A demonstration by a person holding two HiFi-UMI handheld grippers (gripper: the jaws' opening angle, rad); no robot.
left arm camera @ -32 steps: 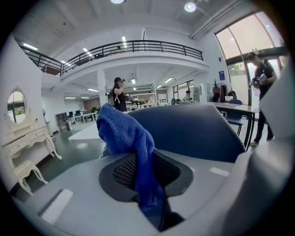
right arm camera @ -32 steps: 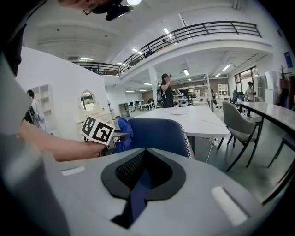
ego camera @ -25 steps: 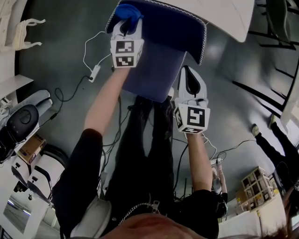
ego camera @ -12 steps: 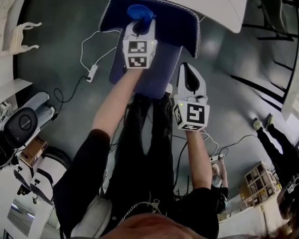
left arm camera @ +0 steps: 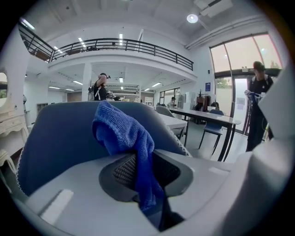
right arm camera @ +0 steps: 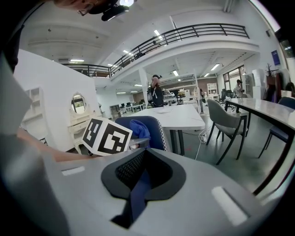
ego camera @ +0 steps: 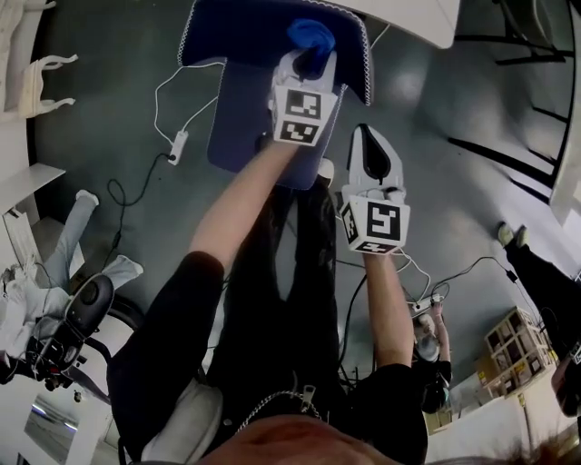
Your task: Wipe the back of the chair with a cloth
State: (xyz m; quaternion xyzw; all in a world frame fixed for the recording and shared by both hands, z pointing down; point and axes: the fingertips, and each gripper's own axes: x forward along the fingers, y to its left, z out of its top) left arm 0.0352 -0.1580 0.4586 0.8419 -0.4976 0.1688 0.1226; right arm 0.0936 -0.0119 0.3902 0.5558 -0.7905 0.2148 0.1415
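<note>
Left gripper [left arm camera: 146, 203] [ego camera: 311, 60]: jaws clamped on a blue cloth [left arm camera: 123, 133] [ego camera: 310, 34]. The cloth's lower end is pinched in the slit between them and the rest stands up in a loose bunch ahead of the tips. Directly beyond the bunch rises the blue chair back [left arm camera: 55, 138] [ego camera: 241, 36], its curved top edge level with the cloth. Whether cloth and fabric actually touch cannot be told. In the head view the gripper is extended over the chair seat [ego camera: 238, 136], with the cloth at the right part of the back's top rim.

Right gripper [right arm camera: 138, 189] [ego camera: 367, 143]: jaws together, holding nothing, with only a thin blue sliver showing through the slit. It sits to the right of the left gripper and nearer the person, just beside the seat's right edge. Ahead and to its left lie the left gripper's marker cube [right arm camera: 107, 136] and the cloth. A white table [right arm camera: 170, 113] [ego camera: 413, 20] stands beyond the chair, and a grey chair [right arm camera: 222, 115] stands to the right.
</note>
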